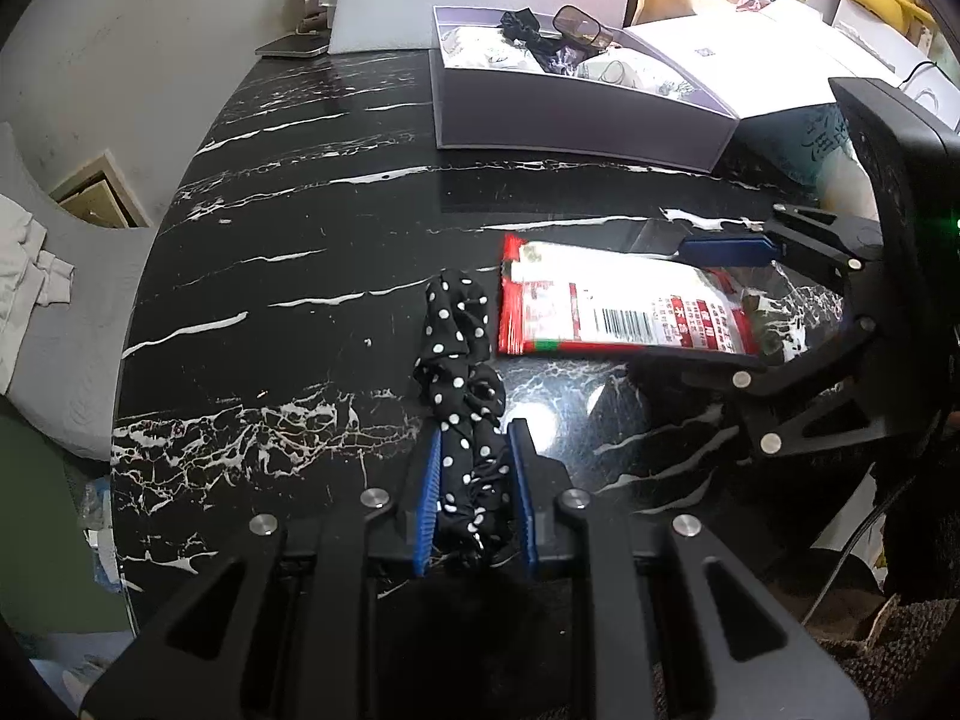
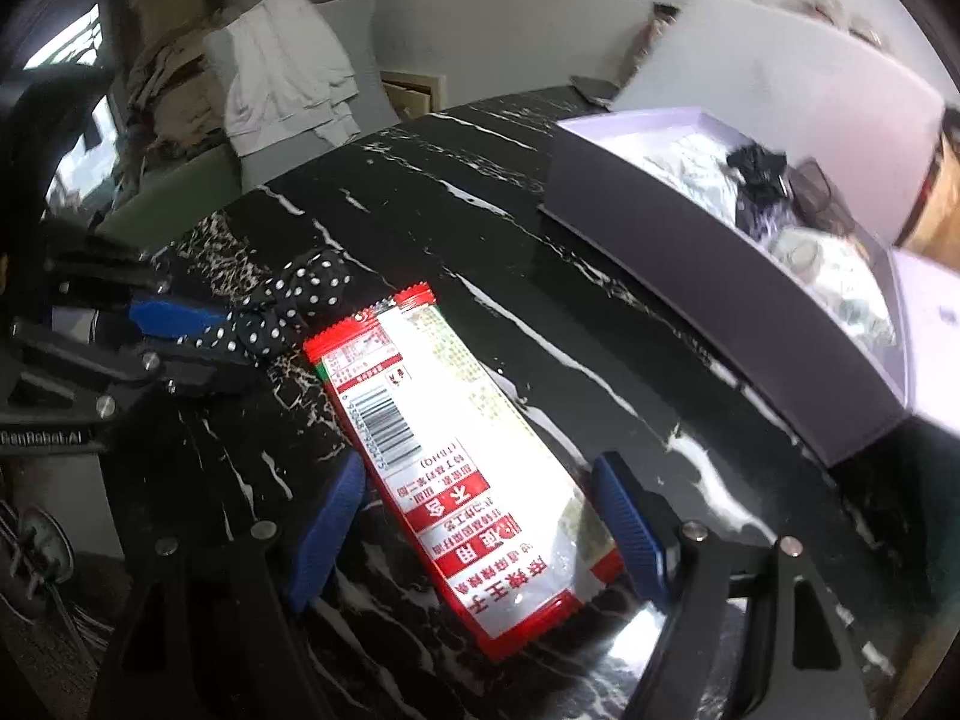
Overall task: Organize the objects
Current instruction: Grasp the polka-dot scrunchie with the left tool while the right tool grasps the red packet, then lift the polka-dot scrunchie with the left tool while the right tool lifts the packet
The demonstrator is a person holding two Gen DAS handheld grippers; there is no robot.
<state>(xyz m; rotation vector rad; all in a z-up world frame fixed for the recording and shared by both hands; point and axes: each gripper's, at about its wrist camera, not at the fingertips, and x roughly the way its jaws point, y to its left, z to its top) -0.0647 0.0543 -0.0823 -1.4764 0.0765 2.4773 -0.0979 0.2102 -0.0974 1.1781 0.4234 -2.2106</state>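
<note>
A black scrunchie with white dots [image 1: 456, 348] lies on the black marble table [image 1: 300, 210]. My left gripper [image 1: 477, 432] is shut on its near end. In the right wrist view the same scrunchie [image 2: 300, 294] sticks out of the left gripper [image 2: 234, 342] at the left. A red and white snack packet [image 2: 456, 462] lies flat on the table, label side up. My right gripper [image 2: 480, 498] straddles its near half, one blue pad close along each long edge, jaws open. From the left wrist view the right gripper [image 1: 660, 309] reaches in from the right over the packet [image 1: 600, 300].
An open grey box [image 1: 570, 120] stands at the back of the table [image 2: 420, 180], with sunglasses [image 1: 582, 27], a black item and white wrapped things inside. The box [image 2: 690, 264] has its lid lying open beside it. A white board leans behind. Cushions and cloth lie beyond the left edge.
</note>
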